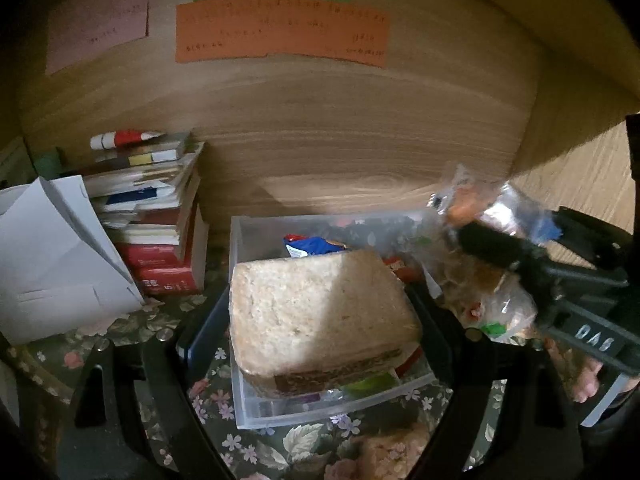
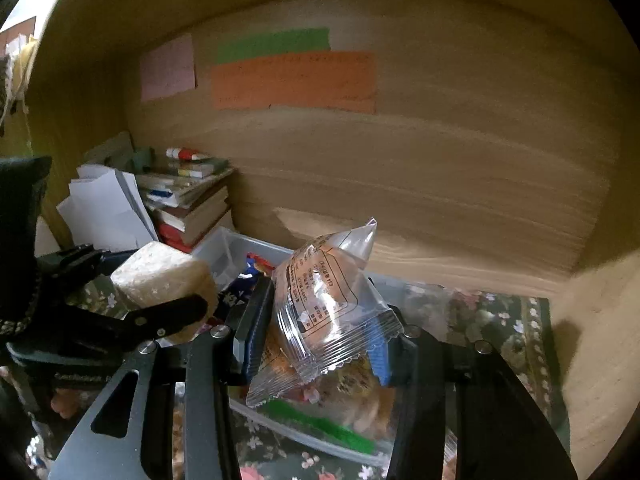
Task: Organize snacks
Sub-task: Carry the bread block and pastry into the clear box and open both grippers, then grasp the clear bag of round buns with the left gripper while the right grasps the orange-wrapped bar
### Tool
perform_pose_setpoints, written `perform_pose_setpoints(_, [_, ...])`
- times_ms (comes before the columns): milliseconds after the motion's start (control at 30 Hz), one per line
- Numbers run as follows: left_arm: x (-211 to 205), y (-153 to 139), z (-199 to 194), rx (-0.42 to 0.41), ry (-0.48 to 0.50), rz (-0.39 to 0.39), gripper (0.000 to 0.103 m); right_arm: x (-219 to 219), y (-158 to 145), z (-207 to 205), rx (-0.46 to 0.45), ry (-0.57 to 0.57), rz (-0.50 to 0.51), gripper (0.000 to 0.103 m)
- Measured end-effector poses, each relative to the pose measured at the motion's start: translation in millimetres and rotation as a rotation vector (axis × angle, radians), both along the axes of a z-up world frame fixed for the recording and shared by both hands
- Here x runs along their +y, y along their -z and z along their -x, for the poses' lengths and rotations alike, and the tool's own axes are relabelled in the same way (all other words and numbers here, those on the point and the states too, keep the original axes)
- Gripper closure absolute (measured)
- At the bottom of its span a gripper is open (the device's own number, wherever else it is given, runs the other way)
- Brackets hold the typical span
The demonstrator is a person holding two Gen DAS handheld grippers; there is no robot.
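Note:
My left gripper (image 1: 320,320) is shut on a large beige puffed-rice snack block (image 1: 316,312) and holds it over a clear plastic bin (image 1: 248,236). The bin holds several wrapped snacks, among them a blue packet (image 1: 316,245). My right gripper (image 2: 316,332) is shut on clear-wrapped snack packets (image 2: 328,300) and holds them above the bin's right part (image 2: 224,248). In the left wrist view the right gripper (image 1: 492,240) comes in from the right with the packets (image 1: 480,204). In the right wrist view the rice block (image 2: 164,276) and the left gripper's finger (image 2: 172,312) show at the left.
A stack of books (image 1: 160,216) and white folded paper (image 1: 52,256) stand left of the bin. A floral cloth (image 2: 504,320) covers the surface. A wooden back wall (image 1: 340,132) carries orange (image 1: 280,32), green and pink paper notes. A wooden side wall (image 2: 600,340) closes the right.

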State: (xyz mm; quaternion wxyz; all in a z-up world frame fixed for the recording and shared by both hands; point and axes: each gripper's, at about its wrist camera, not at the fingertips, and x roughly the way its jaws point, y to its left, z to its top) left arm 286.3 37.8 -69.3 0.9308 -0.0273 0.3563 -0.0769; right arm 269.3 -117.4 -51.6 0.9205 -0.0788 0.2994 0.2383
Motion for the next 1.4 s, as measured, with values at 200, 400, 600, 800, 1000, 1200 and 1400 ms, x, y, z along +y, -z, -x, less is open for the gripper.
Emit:
perform_pose_setpoints(200, [4.9,-6.7,3.9,-0.03,-0.013,0.006,0.014,1.0,2.4,0.0,0.007,0.004,0.007,0.05])
perform_pose_setpoints(400, [6.6,-21.7,22.6,-0.078,-0.007,0.003,0.013,-13.0,-11.5,15.1,-0.044,0.017,-0.012,0.047])
perform_pose_setpoints(600, [-0.5,-24.6,50.4,-0.092,0.012,-0.026,0.011,-36.2,-16.0,35.9,-0.065,0.049,-0.007,0.045])
perform_pose_setpoints(800, [-6.5,-10.7,74.2,-0.065,0.01,-0.023,0.01,-71.0,-8.5,50.3,-0.053,0.123,0.021,0.045])
perform_pose_setpoints(1000, [-15.3,17.1,84.5,0.009,0.006,-0.012,0.01,-102.0,11.7,50.0,0.01,0.183,0.04,0.036])
perform_pose_setpoints(1200, [-24.1,45.8,87.1,0.087,0.002,0.005,0.01,-119.4,40.8,36.9,0.106,0.199,0.077,0.035])
perform_pose_setpoints(1400, [-32.8,68.3,83.7,0.139,0.015,0.012,0.012,-122.5,63.7,19.7,0.194,0.175,0.081,0.035])
